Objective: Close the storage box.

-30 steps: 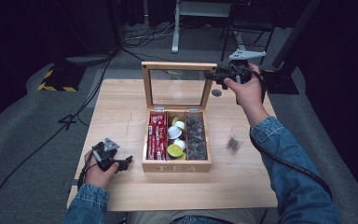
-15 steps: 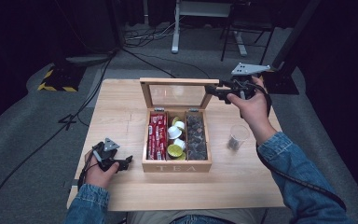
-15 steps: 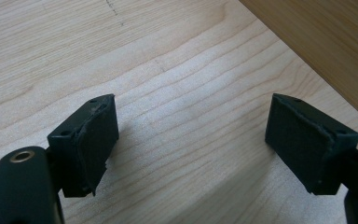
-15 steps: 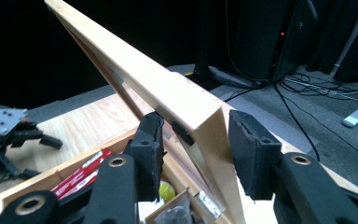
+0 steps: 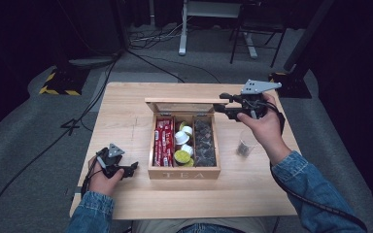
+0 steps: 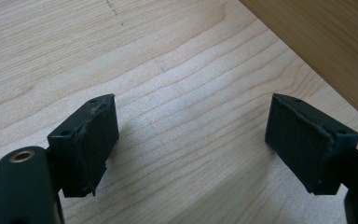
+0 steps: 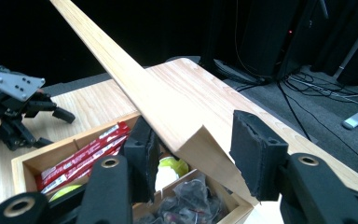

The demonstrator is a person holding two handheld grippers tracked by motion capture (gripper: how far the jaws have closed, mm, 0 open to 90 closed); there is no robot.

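The right gripper has its black padded fingers apart and just been opening, straddling the free corner of the glass-paned wooden lid of the light wooden tea box, the pads not pressing it. Below those fingers, the box's compartments hold red sachets, white and yellow-green capsules and dark tea bags. The left gripper rests with fingers wide apart over the bare pale wooden desk, the box wall just beyond them.
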